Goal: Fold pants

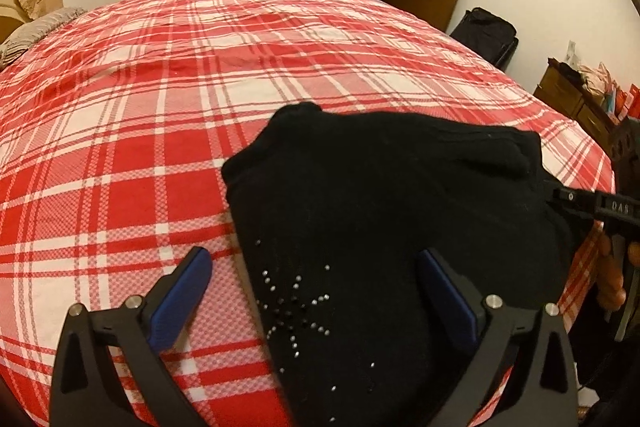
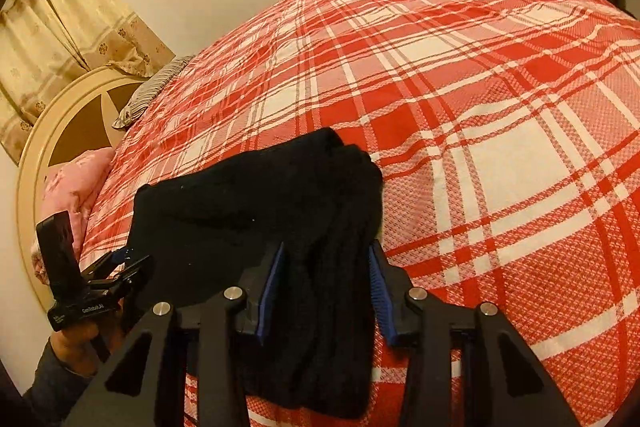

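1. Left wrist view: your left tool [image 1: 316, 291] stood wide open, gripping nothing, over the black knitted pants with rhinestone studs [image 1: 384, 227], which lay bunched on the red plaid bedspread [image 1: 120, 147], stretching rightward.
2. Right wrist view: your right tool [image 2: 326, 287] was clamped on the pants' near fold, so it was nearer.

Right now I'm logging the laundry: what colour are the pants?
Black, with small silver studs in a starburst; the pants show best in the left wrist view.

Folded pants [image 1: 392, 211] lie near the bed's [image 1: 160, 99] edge, between two hand-held grippers, pillows [image 2: 152, 87] at the headboard [image 2: 52, 115] beyond.
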`<action>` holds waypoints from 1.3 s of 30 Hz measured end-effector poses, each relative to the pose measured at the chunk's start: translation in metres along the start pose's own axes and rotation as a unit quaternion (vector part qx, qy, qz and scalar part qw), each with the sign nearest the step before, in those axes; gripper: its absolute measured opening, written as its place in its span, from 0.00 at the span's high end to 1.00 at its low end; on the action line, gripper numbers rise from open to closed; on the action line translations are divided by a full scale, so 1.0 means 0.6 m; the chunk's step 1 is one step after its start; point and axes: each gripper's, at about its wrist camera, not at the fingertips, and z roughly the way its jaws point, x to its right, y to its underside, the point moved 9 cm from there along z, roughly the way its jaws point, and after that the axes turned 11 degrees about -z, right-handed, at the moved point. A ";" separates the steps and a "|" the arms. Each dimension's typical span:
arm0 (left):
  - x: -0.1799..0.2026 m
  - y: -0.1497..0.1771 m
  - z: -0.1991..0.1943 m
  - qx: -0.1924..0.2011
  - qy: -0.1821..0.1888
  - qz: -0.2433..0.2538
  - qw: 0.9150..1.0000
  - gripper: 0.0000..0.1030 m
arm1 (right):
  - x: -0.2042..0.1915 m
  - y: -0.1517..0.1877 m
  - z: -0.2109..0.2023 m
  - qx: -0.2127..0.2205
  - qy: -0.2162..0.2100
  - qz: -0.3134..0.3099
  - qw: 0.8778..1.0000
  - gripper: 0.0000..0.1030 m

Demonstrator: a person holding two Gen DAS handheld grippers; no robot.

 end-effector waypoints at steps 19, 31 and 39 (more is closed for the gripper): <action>0.022 0.005 -0.017 0.004 0.040 0.015 0.999 0.41 | -0.012 0.002 -0.006 0.015 -0.019 -0.012 1.000 0.71; 0.025 0.000 -0.039 0.007 0.057 0.011 0.998 0.80 | -0.063 -0.035 -0.053 0.043 -0.026 -0.041 0.998 0.74; 0.004 -0.014 -0.075 0.023 0.070 -0.010 0.997 0.89 | -0.143 -0.090 -0.060 0.044 -0.036 -0.103 0.993 0.74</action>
